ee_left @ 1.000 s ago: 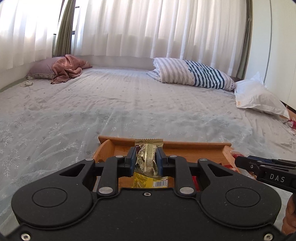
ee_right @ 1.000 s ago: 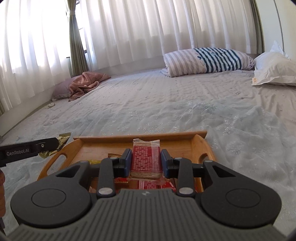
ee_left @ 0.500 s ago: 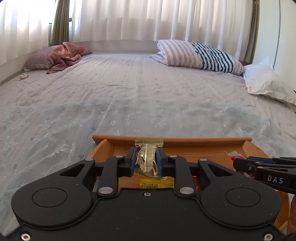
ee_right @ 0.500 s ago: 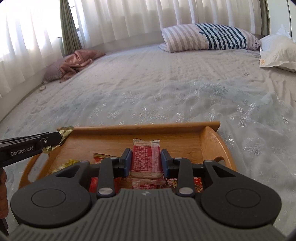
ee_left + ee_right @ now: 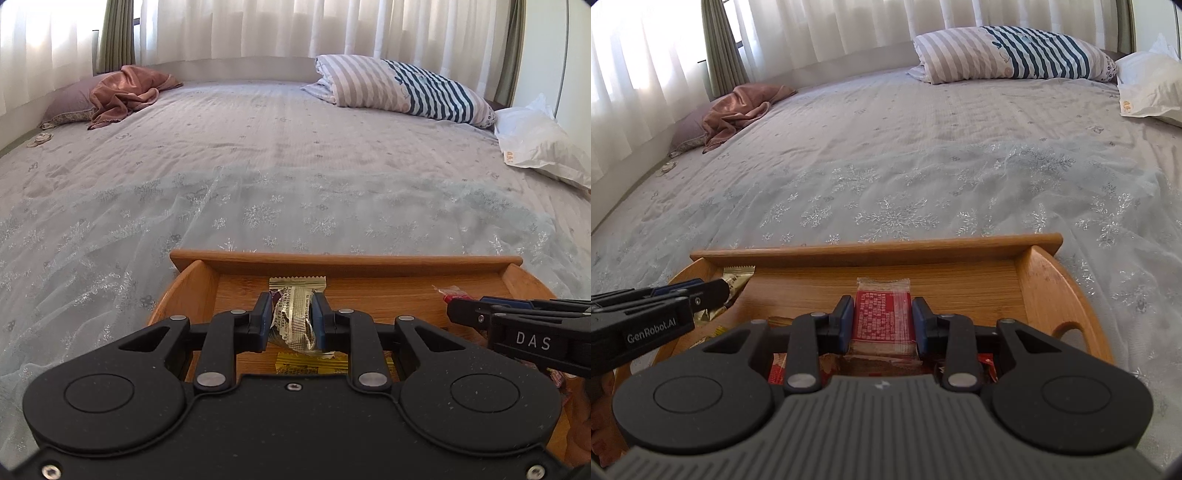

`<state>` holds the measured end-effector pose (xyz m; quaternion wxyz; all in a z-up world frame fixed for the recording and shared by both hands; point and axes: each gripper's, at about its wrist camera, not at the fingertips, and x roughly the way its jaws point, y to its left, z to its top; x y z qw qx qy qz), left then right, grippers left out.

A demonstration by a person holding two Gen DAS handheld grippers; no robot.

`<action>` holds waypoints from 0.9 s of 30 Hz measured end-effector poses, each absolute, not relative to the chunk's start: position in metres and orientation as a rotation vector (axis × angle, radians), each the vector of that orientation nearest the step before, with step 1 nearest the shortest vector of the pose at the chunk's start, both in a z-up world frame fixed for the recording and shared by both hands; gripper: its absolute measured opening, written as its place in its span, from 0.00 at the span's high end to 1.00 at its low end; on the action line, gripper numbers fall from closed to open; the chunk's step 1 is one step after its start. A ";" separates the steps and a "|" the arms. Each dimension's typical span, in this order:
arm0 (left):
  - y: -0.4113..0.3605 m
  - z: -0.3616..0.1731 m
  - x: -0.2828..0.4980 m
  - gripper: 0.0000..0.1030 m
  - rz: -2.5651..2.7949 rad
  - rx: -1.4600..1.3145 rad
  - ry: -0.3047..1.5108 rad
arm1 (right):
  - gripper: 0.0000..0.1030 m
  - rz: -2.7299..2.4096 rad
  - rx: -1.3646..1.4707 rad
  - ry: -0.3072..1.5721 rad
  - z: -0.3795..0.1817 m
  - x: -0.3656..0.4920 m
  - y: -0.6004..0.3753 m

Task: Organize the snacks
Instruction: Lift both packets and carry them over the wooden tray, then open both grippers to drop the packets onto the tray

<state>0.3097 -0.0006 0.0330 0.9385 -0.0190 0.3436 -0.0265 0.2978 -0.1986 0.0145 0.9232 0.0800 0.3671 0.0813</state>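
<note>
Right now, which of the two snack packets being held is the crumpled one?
The gold foil packet, pinched in the left gripper, is creased and squashed. The red packet in the right gripper lies flat and smooth over the wooden tray.

Both grippers (image 5: pixel 291 321) (image 5: pixel 882 321) clamped, apparently angled down.

Black left gripper (image 5: pixel 291 320), grey-ribbed right gripper (image 5: pixel 882 320), blue pads (image 5: pixel 263 317)

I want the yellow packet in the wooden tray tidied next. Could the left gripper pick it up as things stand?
Probably not yet. The left gripper is shut on a crumpled gold foil snack packet, so its jaws are occupied. The yellow packet lies uncovered on the wooden tray floor just beneath; nothing else blocks it.
</note>
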 end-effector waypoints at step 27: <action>-0.006 0.026 0.308 0.58 -0.045 -0.021 0.700 | 0.54 0.181 0.169 0.726 0.013 0.290 -0.199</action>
